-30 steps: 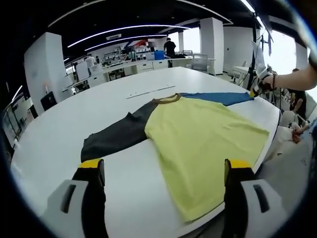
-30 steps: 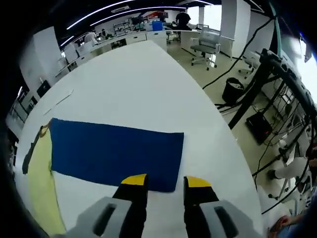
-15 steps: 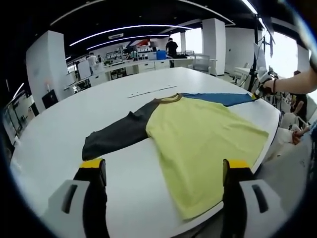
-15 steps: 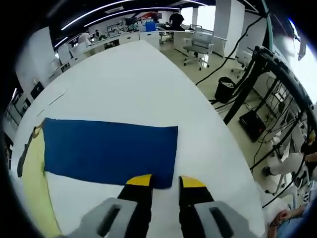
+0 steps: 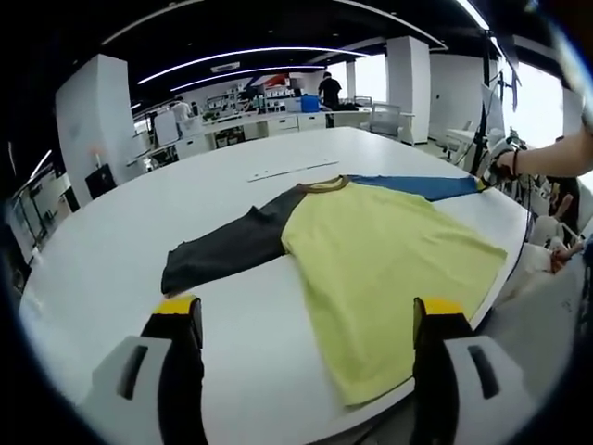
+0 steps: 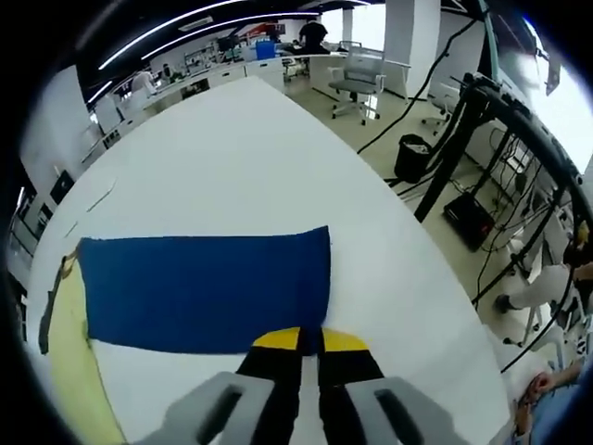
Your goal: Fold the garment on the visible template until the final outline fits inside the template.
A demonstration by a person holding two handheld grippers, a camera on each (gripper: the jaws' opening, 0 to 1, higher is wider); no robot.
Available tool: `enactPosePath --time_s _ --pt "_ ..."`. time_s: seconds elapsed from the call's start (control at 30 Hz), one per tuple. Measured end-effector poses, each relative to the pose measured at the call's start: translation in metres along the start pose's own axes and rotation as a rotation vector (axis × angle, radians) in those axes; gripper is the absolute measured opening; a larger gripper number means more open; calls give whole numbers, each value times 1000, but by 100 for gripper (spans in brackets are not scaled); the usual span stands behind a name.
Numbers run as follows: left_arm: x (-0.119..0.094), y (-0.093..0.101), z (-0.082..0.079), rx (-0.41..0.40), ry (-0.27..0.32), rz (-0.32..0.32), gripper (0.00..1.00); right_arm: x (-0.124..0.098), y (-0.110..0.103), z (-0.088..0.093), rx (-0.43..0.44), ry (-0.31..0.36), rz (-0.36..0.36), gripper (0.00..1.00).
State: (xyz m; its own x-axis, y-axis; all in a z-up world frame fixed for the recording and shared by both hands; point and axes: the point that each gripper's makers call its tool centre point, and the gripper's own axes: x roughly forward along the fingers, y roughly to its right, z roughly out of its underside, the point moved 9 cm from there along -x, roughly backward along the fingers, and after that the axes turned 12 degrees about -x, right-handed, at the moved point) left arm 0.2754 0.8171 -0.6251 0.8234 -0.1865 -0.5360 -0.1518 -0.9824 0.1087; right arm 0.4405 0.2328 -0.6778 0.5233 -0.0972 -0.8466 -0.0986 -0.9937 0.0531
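Note:
A shirt with a yellow body [image 5: 380, 264], a dark grey sleeve [image 5: 227, 250] and a blue sleeve [image 5: 422, 185] lies flat on the white table [image 5: 111, 232]. My left gripper [image 5: 306, 311] hovers wide open over the table's near edge, short of the shirt's hem, holding nothing. In the right gripper view the blue sleeve [image 6: 204, 292] stretches leftward to the yellow body [image 6: 69, 362]. My right gripper [image 6: 310, 339] is shut on the lower corner of the sleeve's cuff end. In the left gripper view, that gripper [image 5: 500, 162] sits at the sleeve's far tip, held by a person's hand.
Thin pale strips [image 5: 287, 170] lie on the table beyond the collar. The table's curved edge [image 6: 417, 222] runs just right of the cuff. On the floor past it stand a black bin [image 6: 410, 153], cables, a dark stand [image 6: 482, 120] and an office chair [image 6: 357, 83].
My right gripper's jaws have closed from a clear gap to shut on the blue cuff corner. The left gripper stays wide open; its view shifted only slightly.

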Motion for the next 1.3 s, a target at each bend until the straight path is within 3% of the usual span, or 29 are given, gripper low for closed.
enactPosePath --time_s 0.47,0.83,1.3 --pt "-3 0 -2 -6 17 17 92 -12 1 -15 51 65 -42 0" --pt "-3 -1 2 -8 1 37 93 -24 -18 -42 -24 123 -107 0" --pt "-3 -3 7 2 -31 40 91 -26 -58 -70 -153 140 -182 0"
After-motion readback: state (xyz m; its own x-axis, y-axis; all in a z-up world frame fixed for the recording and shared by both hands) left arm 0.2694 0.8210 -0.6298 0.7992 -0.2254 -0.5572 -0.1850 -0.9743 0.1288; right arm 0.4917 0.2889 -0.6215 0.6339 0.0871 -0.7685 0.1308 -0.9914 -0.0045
